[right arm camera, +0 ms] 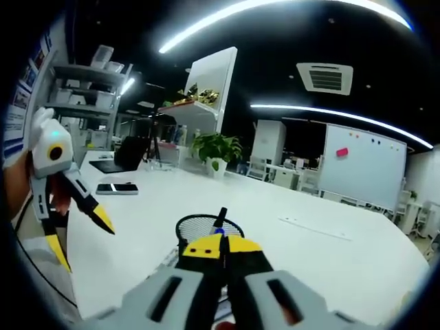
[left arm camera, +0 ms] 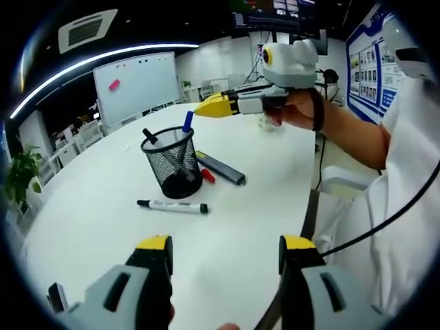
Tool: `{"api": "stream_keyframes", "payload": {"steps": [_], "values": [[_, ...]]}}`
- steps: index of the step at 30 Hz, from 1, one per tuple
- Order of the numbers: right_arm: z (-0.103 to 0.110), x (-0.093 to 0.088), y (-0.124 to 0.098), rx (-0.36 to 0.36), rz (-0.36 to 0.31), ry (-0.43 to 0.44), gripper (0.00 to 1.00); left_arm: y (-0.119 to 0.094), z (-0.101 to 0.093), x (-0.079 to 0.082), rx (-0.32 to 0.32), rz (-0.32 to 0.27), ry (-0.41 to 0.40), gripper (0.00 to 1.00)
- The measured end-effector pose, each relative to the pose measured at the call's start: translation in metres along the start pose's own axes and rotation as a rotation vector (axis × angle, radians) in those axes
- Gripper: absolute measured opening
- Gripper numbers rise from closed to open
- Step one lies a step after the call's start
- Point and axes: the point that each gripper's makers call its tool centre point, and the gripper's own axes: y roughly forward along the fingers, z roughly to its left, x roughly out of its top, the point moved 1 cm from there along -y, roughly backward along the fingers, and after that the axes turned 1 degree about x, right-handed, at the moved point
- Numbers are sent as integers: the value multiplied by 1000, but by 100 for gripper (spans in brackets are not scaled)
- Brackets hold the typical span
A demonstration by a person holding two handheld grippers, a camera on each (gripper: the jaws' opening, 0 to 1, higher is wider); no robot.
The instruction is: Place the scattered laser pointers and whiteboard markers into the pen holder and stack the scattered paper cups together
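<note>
Blue marker (left arm camera: 188, 122) btwn right gripper (left arm camera: 199, 108) jaws, over pen holder (left arm camera: 172, 165).

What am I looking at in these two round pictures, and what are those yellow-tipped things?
No robot here: a person holds a hand tool with two yellow-tipped jaws in each hand, and a fisheye camera rides on each.

In the left gripper view, the left gripper is open and empty at the bottom, while the right gripper reaches in holding a blue marker over the mesh pen holder.

The right gripper view looks along those closed jaws, down onto the same pen holder.

On the white table lie a black marker, a dark laser pointer and a small red item, possibly a marker. One black marker already stands inside the holder.
</note>
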Motion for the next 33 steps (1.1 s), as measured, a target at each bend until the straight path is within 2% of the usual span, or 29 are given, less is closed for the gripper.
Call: {"api": "stream_keyframes", "payload": {"steps": [11, 15, 26, 31, 33], "values": [[-2, -4, -1, -7, 12, 7, 3, 0, 0, -1, -1, 4, 2, 64], [0, -5, -1, -6, 6, -4, 10, -1, 1, 0, 2, -1, 0, 64], [2, -6, -5, -16, 1, -15, 16, 0, 0, -1, 0, 1, -3, 64], [6, -9, -5, -12, 1, -47, 26, 0, -1, -1, -3, 1, -3, 64], [7, -10, -5, -14, 5, -59, 26, 0, -1, -1, -3, 1, -4, 64]]}}
